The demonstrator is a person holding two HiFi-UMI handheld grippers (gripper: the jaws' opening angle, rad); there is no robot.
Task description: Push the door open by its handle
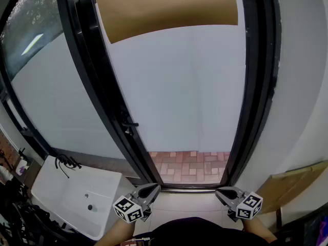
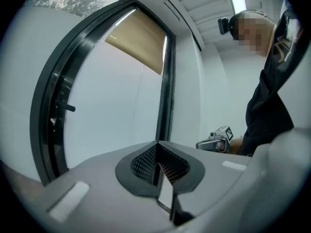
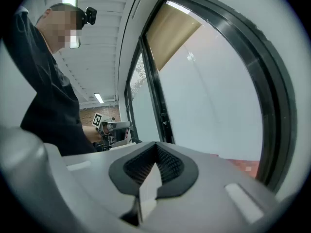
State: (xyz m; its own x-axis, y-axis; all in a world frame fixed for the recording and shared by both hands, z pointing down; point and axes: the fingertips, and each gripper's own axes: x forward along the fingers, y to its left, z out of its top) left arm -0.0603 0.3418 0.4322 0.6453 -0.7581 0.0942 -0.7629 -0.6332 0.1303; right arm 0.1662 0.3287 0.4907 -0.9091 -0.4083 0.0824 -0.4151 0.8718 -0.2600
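Print: the only markings seen are black-and-white square patterns on the marker cube of each gripper; they cannot be read as words.

Door [image 1: 195, 86]: black frame, frosted pane, brown sheet [image 1: 164, 6] across the top. A clear strip at the foot of the pane shows brick paving [image 1: 189, 167].

Handle [image 1: 129, 123]: small, black, on the door's left stile, about mid-height. It is well apart from both grippers.

Left gripper [image 1: 154, 187]: held low and level at the person's front, pointing at the door's lower left corner, jaws pressed together with nothing between them.

Right gripper [image 1: 219, 190]: same height, level, near the lower right corner, jaws also meeting at the tip and empty.

A white sink [image 1: 77, 188] stands to the left. Cardboard [image 1: 294, 183] leans at the right.
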